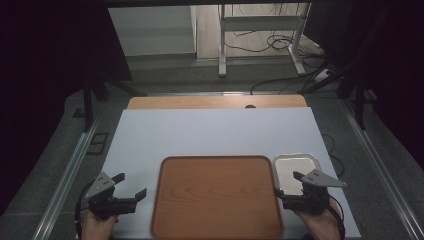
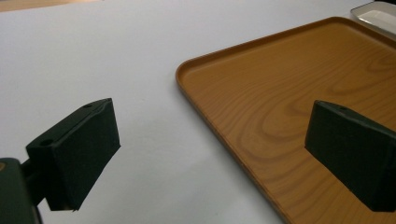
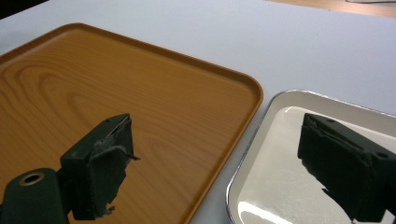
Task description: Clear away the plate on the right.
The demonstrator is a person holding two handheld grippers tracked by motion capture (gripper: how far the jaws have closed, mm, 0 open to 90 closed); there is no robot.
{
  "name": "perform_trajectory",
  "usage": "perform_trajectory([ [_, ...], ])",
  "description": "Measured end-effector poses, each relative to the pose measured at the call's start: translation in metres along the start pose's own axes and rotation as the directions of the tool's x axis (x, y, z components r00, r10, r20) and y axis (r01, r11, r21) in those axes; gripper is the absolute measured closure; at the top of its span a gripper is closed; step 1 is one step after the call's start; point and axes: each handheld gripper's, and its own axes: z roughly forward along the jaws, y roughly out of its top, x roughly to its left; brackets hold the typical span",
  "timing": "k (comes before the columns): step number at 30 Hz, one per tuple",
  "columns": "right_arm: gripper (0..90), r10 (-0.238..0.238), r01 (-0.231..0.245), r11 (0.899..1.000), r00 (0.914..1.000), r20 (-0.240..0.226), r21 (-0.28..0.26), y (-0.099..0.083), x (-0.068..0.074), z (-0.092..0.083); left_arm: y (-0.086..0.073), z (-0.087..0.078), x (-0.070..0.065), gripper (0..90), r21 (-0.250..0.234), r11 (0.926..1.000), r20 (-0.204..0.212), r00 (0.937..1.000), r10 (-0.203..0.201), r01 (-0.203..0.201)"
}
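White table, wooden tray, metal tray

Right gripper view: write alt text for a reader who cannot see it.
The right gripper, its two black jaws open and holding nothing, hovers over the gap between a rectangular wooden tray and a small shiny metal tray, both empty, on a white table surface.

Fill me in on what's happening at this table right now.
A person holds a two-jaw gripper in each hand at the near edge of a white-covered table. Between the hands lies a wooden tray, with nothing on it. A small metal tray lies beside its right edge. The left gripper hangs open beside the wooden tray's left edge. The right gripper is open over the metal tray's near part. Neither holds anything.
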Motion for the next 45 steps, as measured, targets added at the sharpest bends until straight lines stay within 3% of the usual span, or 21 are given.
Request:
perform_trajectory([
  [7, 13.5, 0.009, -0.009, 1.000, 0.9999, -0.013, 0.018, 0.000, -0.001, 0.000, -0.001, 0.006, -0.002, 2.0, 0.039, 0.9992, 0.011, 0.9998, 0.013, -0.014],
  [24, 17.9, 0.057, -0.056, 0.994, 0.9984, -0.004, 0.097, 0.003, -0.005, 0.001, -0.002, 0.007, -0.003, 1.4, 0.042, 0.9985, 0.007, 0.9994, 0.034, -0.035],
  [35, 22.2, 0.105, -0.108, 0.988, 0.9939, 0.035, 0.112, 0.007, -0.022, -0.004, -0.002, 0.010, -0.004, 1.2, 0.041, 0.9975, 0.001, 0.9984, 0.057, -0.057],
  [45, 30.2, 0.099, -0.108, 0.987, 0.9923, 0.074, 0.122, 0.012, -0.041, -0.008, -0.002, 0.011, -0.004, 1.1, 0.051, 0.9964, -0.001, 0.9977, 0.068, -0.068],
])
